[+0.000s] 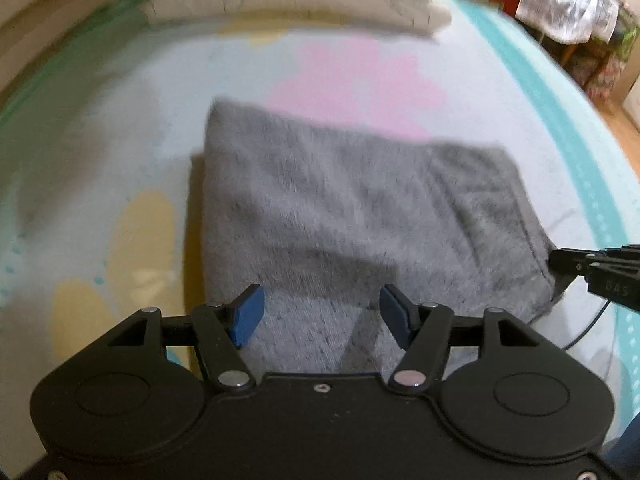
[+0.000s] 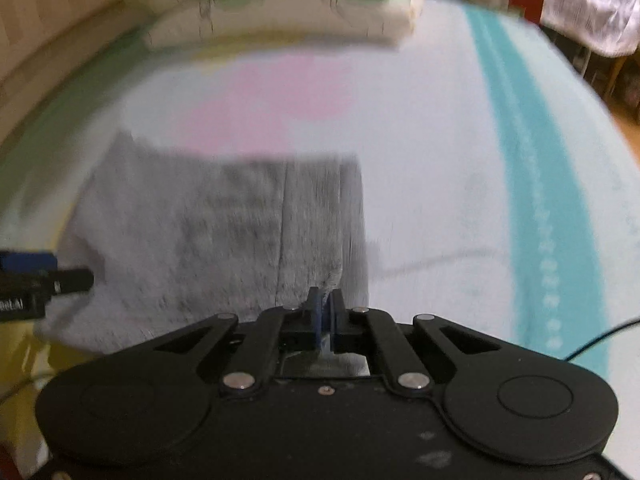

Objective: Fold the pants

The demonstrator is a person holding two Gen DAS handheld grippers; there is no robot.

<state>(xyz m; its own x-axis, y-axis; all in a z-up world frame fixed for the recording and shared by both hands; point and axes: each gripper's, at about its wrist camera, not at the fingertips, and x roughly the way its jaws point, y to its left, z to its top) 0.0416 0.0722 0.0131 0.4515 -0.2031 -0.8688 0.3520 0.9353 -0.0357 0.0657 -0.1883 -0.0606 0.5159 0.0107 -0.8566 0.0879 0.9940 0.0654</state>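
The grey pants (image 1: 344, 208) lie folded into a thick rectangle on the bed; they also show in the right wrist view (image 2: 208, 232). My left gripper (image 1: 322, 316) is open, its blue pads apart just above the near edge of the pants, holding nothing. My right gripper (image 2: 326, 308) is shut on the near right corner of the pants. In the left wrist view the right gripper (image 1: 592, 268) shows at the right corner of the fold. In the right wrist view the left gripper (image 2: 36, 280) shows at the left edge.
The bed sheet (image 1: 100, 152) is pale blue with pink and yellow patches and a teal border (image 2: 532, 184). Stacked pillows (image 2: 288, 12) lie at the head of the bed. Furniture with a patterned cloth (image 1: 568, 4) stands at the far right.
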